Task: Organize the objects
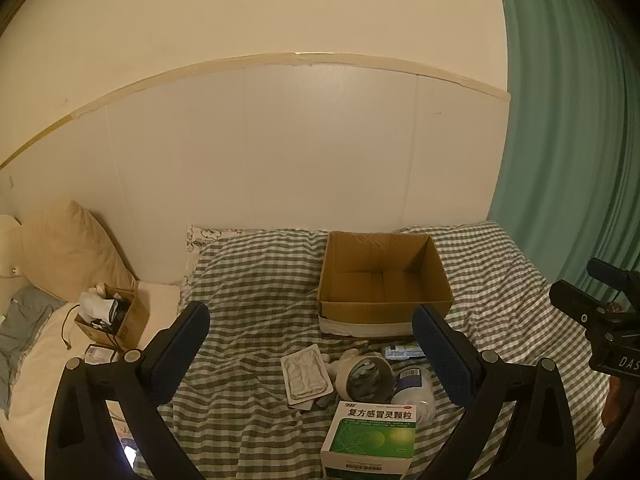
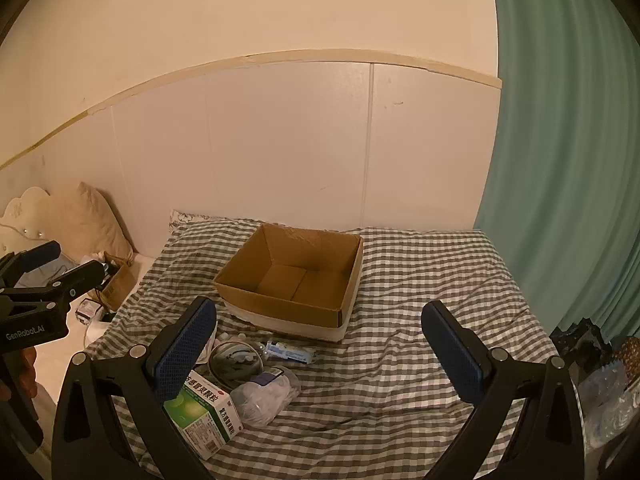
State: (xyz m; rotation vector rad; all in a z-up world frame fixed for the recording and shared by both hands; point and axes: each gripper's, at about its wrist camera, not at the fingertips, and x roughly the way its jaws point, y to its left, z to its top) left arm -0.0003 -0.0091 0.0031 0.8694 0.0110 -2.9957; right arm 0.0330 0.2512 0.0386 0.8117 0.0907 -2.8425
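Observation:
An open, empty cardboard box (image 1: 436, 276) (image 2: 352, 276) sits on the checked bedsheet (image 1: 256, 280) (image 2: 420, 280). In front of it lies a small heap: a green-and-white medicine box (image 1: 372, 436) (image 2: 200, 412), a flat blister tray (image 1: 306, 374), a white round container (image 1: 364, 376) (image 2: 236, 360), a clear bag with a blue-labelled item (image 1: 412, 392) (image 2: 266, 394), and a small blue-white pack (image 1: 402, 351) (image 2: 290, 352). My left gripper (image 1: 312, 344) (image 2: 60, 268) hovers open above the heap. My right gripper (image 2: 320, 350) (image 1: 580, 292) hangs open to the heap's right. Neither holds anything.
A smaller cardboard box (image 1: 132, 320) (image 2: 116, 284) stuffed with clutter and cables stands at the left by a beige pillow (image 1: 72, 248). A green curtain (image 1: 568, 160) (image 2: 560, 160) hangs along the right. Bags (image 2: 600, 380) are piled at the bed's right edge. A panelled wall closes off the back.

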